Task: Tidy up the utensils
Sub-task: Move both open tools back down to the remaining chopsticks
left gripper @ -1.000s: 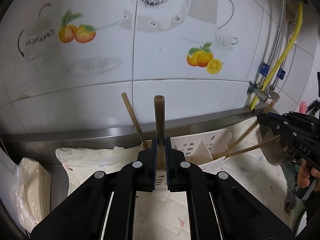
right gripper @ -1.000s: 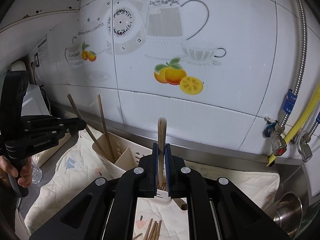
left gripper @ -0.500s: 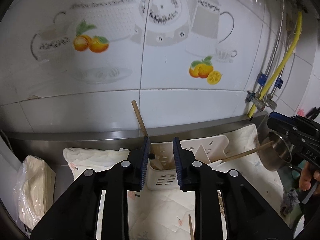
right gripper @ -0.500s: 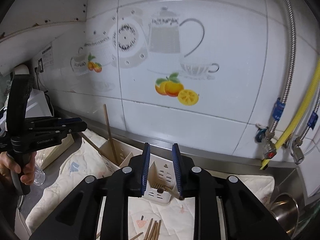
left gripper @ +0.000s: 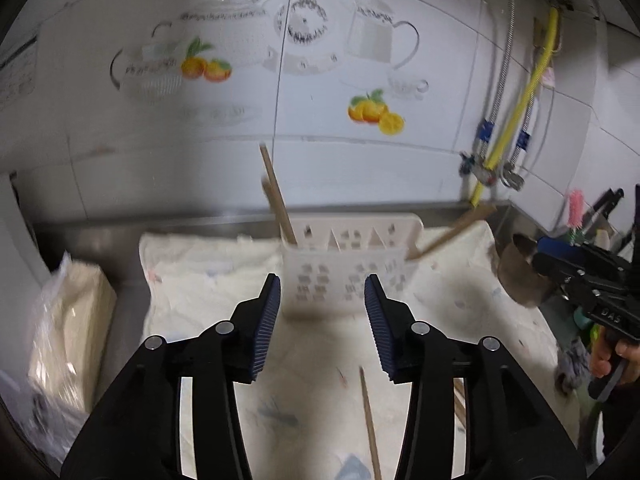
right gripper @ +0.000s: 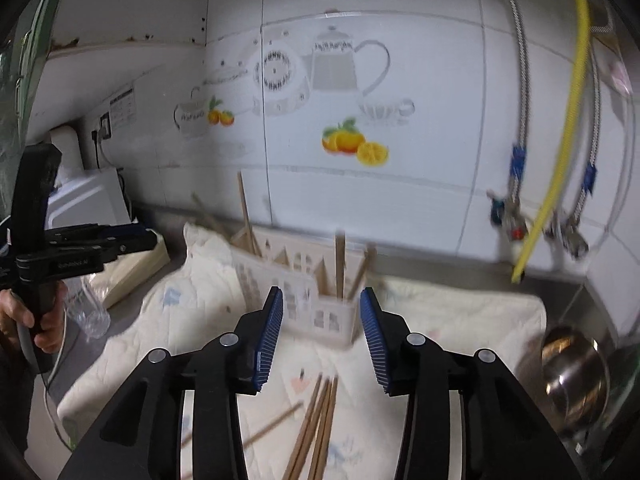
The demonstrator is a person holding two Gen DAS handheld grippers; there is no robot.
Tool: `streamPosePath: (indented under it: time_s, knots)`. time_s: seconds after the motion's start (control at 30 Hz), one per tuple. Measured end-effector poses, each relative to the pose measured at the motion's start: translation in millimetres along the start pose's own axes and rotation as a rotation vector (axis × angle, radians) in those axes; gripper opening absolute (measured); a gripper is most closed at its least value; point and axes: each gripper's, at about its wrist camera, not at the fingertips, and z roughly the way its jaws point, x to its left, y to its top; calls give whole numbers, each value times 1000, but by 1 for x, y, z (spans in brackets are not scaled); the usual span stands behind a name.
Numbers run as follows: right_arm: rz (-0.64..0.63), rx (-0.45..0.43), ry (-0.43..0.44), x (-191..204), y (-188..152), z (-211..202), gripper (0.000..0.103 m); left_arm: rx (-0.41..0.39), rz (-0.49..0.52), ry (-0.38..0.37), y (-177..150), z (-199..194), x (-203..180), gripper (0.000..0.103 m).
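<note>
A white slotted plastic utensil holder (left gripper: 348, 276) stands on a pale cloth (left gripper: 200, 280) against the tiled wall; it also shows in the right wrist view (right gripper: 288, 292). Wooden chopsticks (left gripper: 276, 196) lean out of its left end and others (left gripper: 448, 236) out of its right end. In the right wrist view chopsticks (right gripper: 340, 264) stand in its right compartment. My left gripper (left gripper: 322, 320) is open and empty, in front of the holder. My right gripper (right gripper: 322, 332) is open and empty, in front of the holder. Several loose chopsticks (right gripper: 316, 428) lie on the cloth below it. One loose chopstick (left gripper: 370, 424) lies below the left gripper.
A steel pot (right gripper: 576, 376) sits at the cloth's right edge. A bagged stack of paper (left gripper: 68, 332) lies to the left. Yellow and braided hoses with valves (right gripper: 520, 216) hang on the wall at right. A clear glass (right gripper: 86, 312) stands at left.
Both grippers were shut on a chopstick above the holder a second ago. Both opened, the chopsticks dropped into the holder, and both grippers have pulled back from it with jaws wider.
</note>
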Motion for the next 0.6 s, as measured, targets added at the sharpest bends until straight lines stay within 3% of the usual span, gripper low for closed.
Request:
streamPosePath:
  time_s: [0.43, 0.6]
  knots:
    - [60, 147, -30, 2, -118, -5, 39, 108, -74, -13, -95, 2, -4, 48]
    - [79, 240, -36, 2, -159, 4, 28, 150, -85, -17, -123, 3, -4, 48]
